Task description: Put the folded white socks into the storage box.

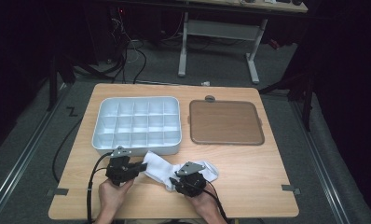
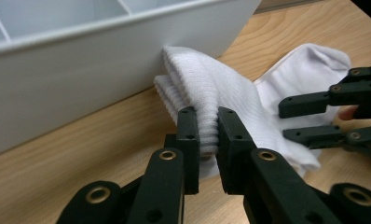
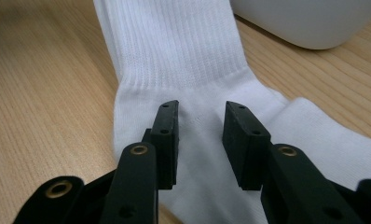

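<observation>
A white sock [image 1: 174, 169] lies flat near the front edge of the wooden table [image 1: 249, 168], just in front of the white compartment tray [image 1: 137, 123], with its ribbed cuff lifted close against the tray's front wall. The cuff is pinched between the narrowly closed jaws of the left gripper [image 2: 207, 135]; the ribbed cloth is seen bunched between the two pads. The right gripper [image 3: 200, 133] is held over the middle of the sock with its jaws apart and nothing between them, the cloth lying flat beneath.

The step in hand is judged to be a fold of the sock, cuff over foot. For it to be done well, the cuff should be kept firmly clamped and carried low across the cloth, so that both layers travel together and no crease is dragged. The middle of the sock is best pinned or gripped by the right gripper at the intended fold line, so the foot part is not pulled along the table. Room should be kept from the tray wall. The brown mat [image 1: 225, 122], toward the right rear, is not involved.
</observation>
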{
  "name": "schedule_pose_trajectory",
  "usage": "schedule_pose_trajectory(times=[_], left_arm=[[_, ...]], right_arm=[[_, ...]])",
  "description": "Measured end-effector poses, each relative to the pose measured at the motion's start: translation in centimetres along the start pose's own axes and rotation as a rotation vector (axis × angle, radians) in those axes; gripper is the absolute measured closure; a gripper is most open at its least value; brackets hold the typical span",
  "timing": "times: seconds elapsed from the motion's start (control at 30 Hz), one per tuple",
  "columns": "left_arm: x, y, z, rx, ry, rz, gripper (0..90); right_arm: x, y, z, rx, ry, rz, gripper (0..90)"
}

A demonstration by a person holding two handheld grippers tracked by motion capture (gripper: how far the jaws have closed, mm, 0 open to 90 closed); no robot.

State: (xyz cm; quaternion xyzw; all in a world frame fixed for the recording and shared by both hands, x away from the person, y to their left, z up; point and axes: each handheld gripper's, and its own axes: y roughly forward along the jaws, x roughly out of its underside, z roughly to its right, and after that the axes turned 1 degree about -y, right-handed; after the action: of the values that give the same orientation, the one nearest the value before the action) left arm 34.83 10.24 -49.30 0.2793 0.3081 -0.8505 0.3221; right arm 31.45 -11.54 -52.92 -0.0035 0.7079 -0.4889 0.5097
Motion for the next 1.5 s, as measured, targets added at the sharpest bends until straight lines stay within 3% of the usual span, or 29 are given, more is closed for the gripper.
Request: schedule_pose_trajectory(times=[0.67, 1.17, 1.33, 1.43, 1.5], left_arm=[[-2.2, -0.5, 3.0, 0.103, 0.039, -0.018, 81.0], [-2.3, 0.3, 4.7, 0.153, 0.049, -0.065, 81.1], [-2.2, 0.4, 4.9, 0.153, 0.06, -0.075, 81.1], [-2.2, 0.5, 4.9, 0.15, 0.062, -0.077, 81.1], [-2.2, 0.4, 4.9, 0.149, 0.067, -0.078, 81.1]], right_arm=[[-1.3, 1.2, -0.7, -0.024, -0.023, -0.011, 63.1], [-2.2, 2.2, -1.4, -0.046, -0.025, -0.008, 62.2], [-1.9, 0.5, -0.5, -0.032, 0.003, 0.003, 60.4], [-1.4, -1.3, 0.7, 0.006, 0.029, 0.025, 60.5], [-1.0, -2.6, 1.7, 0.056, 0.035, 0.036, 60.8]])
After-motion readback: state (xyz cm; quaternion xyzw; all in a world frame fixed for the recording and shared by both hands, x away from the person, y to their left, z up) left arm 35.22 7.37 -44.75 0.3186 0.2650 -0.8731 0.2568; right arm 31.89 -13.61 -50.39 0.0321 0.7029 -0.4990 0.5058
